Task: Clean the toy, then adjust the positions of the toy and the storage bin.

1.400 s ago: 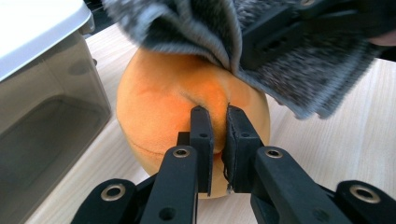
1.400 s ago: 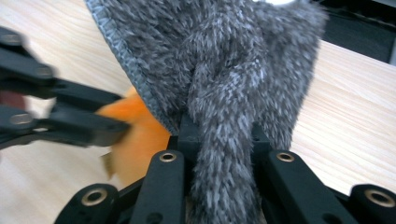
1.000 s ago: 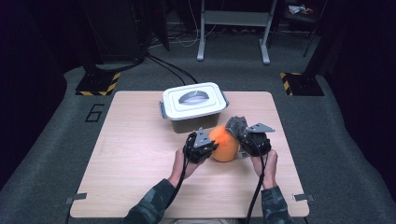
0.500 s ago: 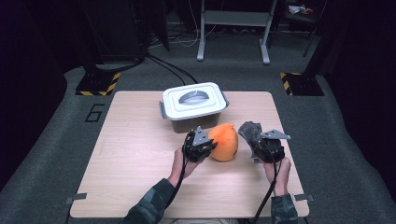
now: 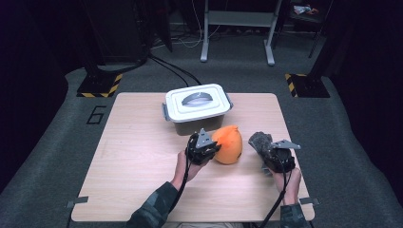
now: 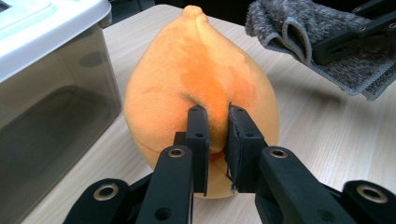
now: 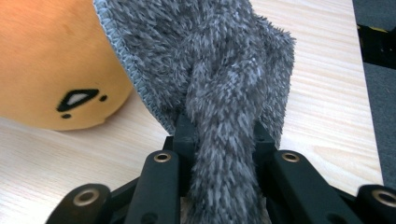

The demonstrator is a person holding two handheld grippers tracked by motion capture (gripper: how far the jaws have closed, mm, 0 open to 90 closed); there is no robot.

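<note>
plush: orange pear-shaped soft toy (image 5: 228,144), fuzzy, pointed at the top, darker orange patch down one side; the right gripper view shows a small black-and-white mark low on it. It sits on the worktop (image 5: 138,156) about mid-width, just in front of the box.
left tongs (image 6: 215,140): pinched together on a fold of the plush's fabric, so it's clamped on the toy.
cloth: shaggy grey cloth (image 7: 219,70) with a stitched hem, bunched up and hanging off the worktop.
right tongs (image 5: 270,151): clamped on the cloth, which bulges out between the jaws; held just right of the plush, a small gap between them in the high view.
box: clear plastic box (image 5: 198,108) with a white lid and grey handle, right behind the plush, pretty tight there.
open room: loads of bare wood on the left half and along the near edge.
right edge: the right hand (image 5: 289,183) is close to it, not much slack that way.
</note>
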